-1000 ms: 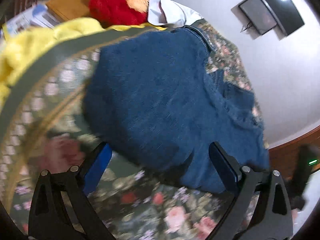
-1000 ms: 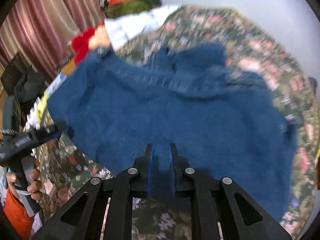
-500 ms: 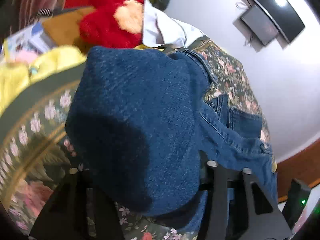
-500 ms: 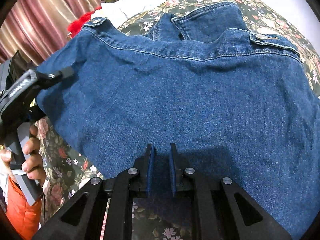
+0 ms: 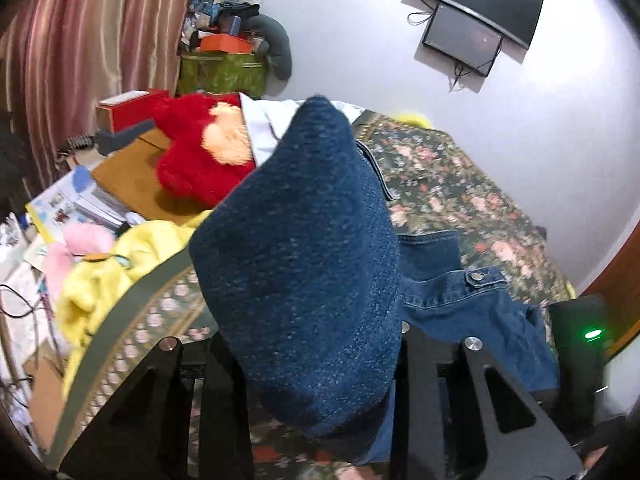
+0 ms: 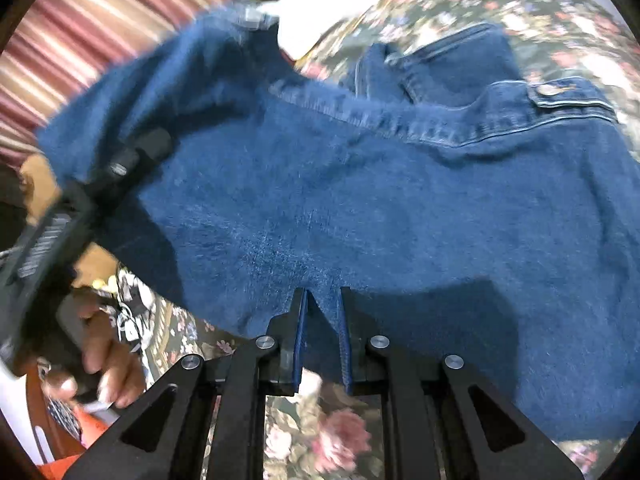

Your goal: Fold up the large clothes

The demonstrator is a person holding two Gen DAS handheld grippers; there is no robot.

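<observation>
A blue denim jacket (image 6: 400,208) lies spread over a floral bed cover (image 6: 560,12), collar and buttoned shoulder tab at the far side. My right gripper (image 6: 322,308) is shut on its near hem. My left gripper (image 5: 312,360) is shut on another edge of the jacket (image 5: 304,240); a raised fold of denim bulges up over its jaws and hides the fingertips. In the right wrist view the left gripper (image 6: 132,160) shows at the left, lifted, with denim draped on it.
A red plush toy (image 5: 192,152), white cloth (image 5: 264,120) and yellow cloth (image 5: 120,264) lie at the bed's head. Books and clutter sit at left by a striped curtain (image 5: 80,32). Two screens (image 5: 476,4) hang on the wall. The right-hand device (image 5: 576,344) shows a green light.
My left gripper went from open beside the jacket's edge to shut on it and lifted it, raising a fold. My right gripper stayed shut on the hem as the denim rose.
</observation>
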